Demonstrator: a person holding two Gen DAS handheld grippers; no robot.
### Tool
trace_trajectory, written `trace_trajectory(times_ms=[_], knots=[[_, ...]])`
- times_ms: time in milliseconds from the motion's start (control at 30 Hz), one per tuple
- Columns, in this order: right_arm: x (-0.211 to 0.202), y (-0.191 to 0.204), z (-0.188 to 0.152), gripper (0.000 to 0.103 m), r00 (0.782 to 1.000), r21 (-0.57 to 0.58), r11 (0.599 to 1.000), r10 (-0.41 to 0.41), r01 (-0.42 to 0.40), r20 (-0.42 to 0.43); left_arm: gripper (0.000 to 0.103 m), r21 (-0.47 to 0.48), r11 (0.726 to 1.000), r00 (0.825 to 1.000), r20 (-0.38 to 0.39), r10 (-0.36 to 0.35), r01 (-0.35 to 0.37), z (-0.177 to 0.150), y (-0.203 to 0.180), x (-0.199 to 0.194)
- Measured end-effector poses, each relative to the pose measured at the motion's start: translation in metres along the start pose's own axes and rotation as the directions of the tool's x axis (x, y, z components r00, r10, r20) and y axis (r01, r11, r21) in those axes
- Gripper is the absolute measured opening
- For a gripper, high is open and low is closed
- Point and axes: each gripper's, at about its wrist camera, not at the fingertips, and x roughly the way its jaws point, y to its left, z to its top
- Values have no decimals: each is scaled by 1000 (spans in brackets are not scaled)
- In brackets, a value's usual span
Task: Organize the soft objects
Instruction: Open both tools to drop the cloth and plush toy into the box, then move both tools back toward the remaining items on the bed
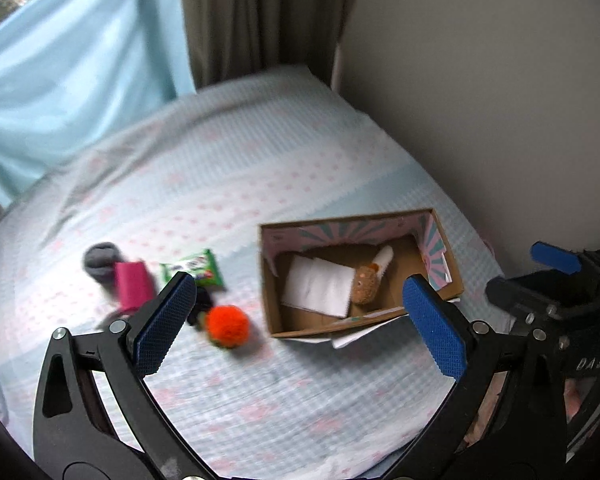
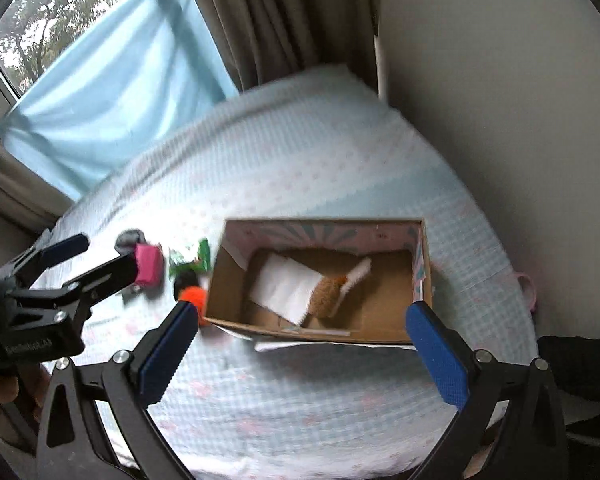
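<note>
Grippers both gape wide and empty above my bed (image 1: pixel 260 160): left gripper (image 1: pixel 300 320), right gripper (image 2: pixel 302 354). Cardboard box (image 2: pixel 380 330) holds a brown plush toy (image 2: pixel 328 294); orange pompom (image 1: pixel 227 326) lies beside it.

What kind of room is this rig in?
Probably a bedroom: a bed with a checked blue-and-pink sheet, curtains over a window, and a cardboard box of soft items lying on the bed.
</note>
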Motion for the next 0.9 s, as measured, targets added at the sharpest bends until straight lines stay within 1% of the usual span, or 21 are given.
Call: trace_trajectory(times_ms=[67, 100, 233, 300, 433, 533, 700, 900], knots=[[-21, 18, -3, 103, 997, -11, 999, -44, 45, 59, 103, -17, 1000, 999, 34, 19, -19, -7, 15, -23], [-29, 25, -5, 103, 996, -13, 999, -45, 46, 80, 103, -27, 999, 998, 48, 28, -27, -10, 22, -33], [-59, 56, -19, 103, 987, 7, 1000, -21, 21, 160, 103, -60, 997, 993, 108, 52, -46, -26, 50, -72], [-69, 72, -27, 103, 981, 15, 1000, -10, 8, 192, 103, -68, 995, 986, 144, 80, -71, -36, 66, -94], [-83, 107, -42, 103, 969, 11, 1000, -16, 13, 248, 103, -72, 991, 974, 189, 126, -114, -51, 95, -128], [-87, 128, -48, 103, 963, 14, 1000, -10, 6, 270, 103, -85, 988, 967, 209, 146, -130, -63, 123, -149], [-89, 164, -55, 103, 956, 27, 1000, -4, -3, 294, 103, -115, 983, 962, 220, 164, -141, -79, 168, -170], [-81, 208, -64, 103, 958, 25, 1000, -12, 5, 286, 103, -147, 980, 966, 202, 160, -131, -92, 224, -173]])
